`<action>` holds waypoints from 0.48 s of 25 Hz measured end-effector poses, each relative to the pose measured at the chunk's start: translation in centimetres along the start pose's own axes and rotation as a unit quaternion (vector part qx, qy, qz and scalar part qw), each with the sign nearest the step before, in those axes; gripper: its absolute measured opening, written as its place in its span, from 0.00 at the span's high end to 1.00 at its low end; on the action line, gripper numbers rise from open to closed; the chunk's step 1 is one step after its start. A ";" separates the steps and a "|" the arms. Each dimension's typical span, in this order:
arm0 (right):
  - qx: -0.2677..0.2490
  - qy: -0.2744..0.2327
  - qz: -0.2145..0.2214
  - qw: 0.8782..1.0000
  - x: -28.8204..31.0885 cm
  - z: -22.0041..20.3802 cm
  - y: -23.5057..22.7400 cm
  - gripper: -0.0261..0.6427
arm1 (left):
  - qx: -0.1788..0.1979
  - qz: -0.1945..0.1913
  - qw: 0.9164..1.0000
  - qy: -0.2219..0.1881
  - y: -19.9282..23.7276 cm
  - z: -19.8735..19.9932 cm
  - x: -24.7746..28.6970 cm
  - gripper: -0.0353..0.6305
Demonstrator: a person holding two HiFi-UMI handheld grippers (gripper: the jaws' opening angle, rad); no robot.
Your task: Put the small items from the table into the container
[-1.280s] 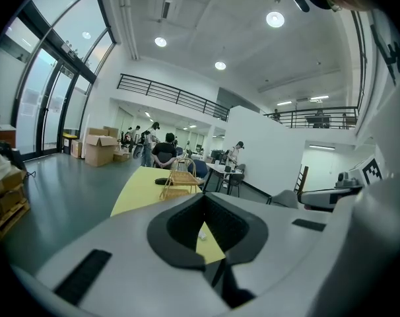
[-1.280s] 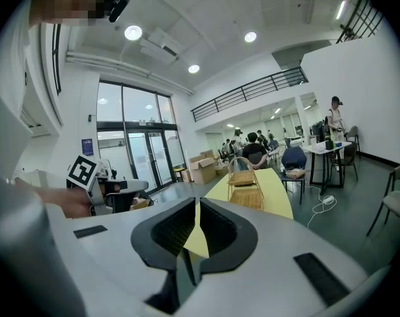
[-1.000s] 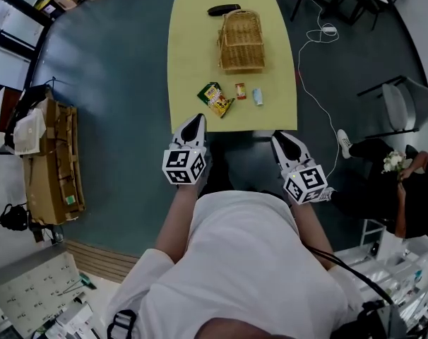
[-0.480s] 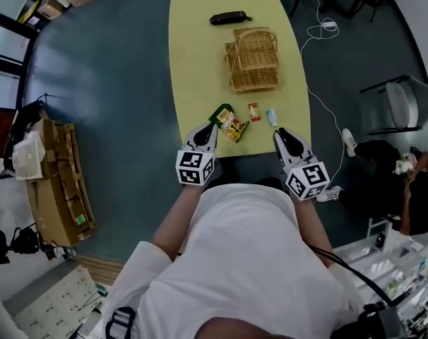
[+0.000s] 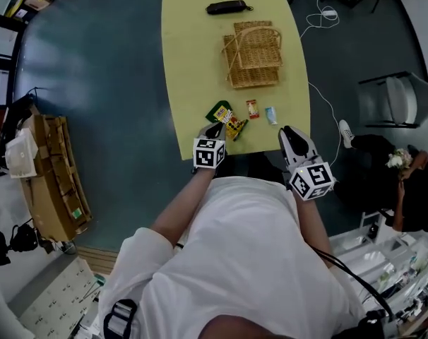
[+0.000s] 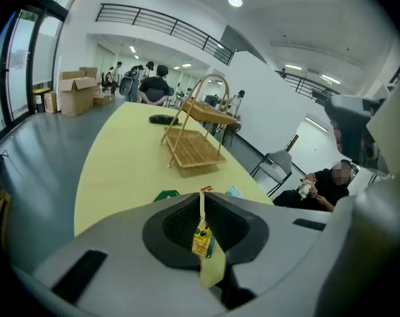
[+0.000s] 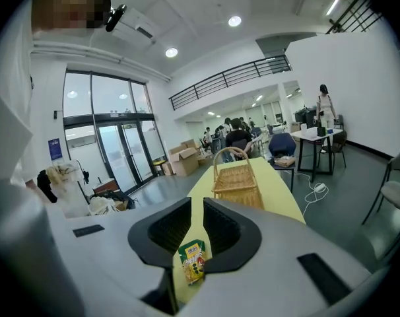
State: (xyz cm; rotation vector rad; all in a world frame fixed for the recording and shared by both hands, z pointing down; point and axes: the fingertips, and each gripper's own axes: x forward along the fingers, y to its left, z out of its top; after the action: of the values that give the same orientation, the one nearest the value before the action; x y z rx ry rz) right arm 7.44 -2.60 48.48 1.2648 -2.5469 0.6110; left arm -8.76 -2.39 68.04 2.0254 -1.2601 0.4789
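— At the table's (image 5: 193,62) near edge, how does the snack packet (image 5: 228,120) lie?
— Slantwise, green end far-left. The left gripper (image 5: 215,128), jaws together, overlaps its edge; contact unclear. The right gripper (image 5: 289,131) has jaws slightly apart, empty.

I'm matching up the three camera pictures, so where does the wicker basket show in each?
Head view: wicker basket top centre, on the yellow table.
Left gripper view: wicker basket centre, slightly above the middle.
Right gripper view: wicker basket just right of centre, mid-height.
Shared landmark: green-and-yellow snack packet, lower in the picture than the basket in all three.
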 end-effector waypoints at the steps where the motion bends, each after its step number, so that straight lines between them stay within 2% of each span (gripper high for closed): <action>1: 0.002 0.005 0.000 1.000 0.0 -0.1 -0.5 0.88 | -0.005 -0.001 1.000 0.012 -0.1 -0.6 1.2 0.93; 4: 0.002 0.020 0.004 1.000 -0.1 -0.4 -2.2 0.88 | -0.014 0.015 0.999 0.041 0.2 -2.0 4.7 0.93; 6: 0.001 0.028 0.007 1.000 -0.3 -0.4 -3.3 0.88 | -0.013 0.033 0.997 0.063 0.4 -2.9 6.9 0.82; 7: 0.000 0.031 0.009 0.999 -0.4 -0.4 -3.8 0.88 | -0.011 0.043 0.996 0.078 0.6 -3.5 8.0 0.82; 11: 0.006 0.048 0.008 0.999 -0.7 -0.9 -6.1 0.88 | -0.010 0.110 0.985 0.134 2.4 -6.3 12.0 0.68; 12: 0.008 0.053 0.007 0.999 -0.7 -1.2 -6.7 0.88 | -0.012 0.127 0.981 0.144 2.9 -7.0 12.7 0.68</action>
State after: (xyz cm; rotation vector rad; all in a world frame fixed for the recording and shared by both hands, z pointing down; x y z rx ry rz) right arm 13.25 -5.14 51.01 1.1886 -2.4708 0.6831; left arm -5.17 -6.22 81.86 1.7083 -1.3388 0.8404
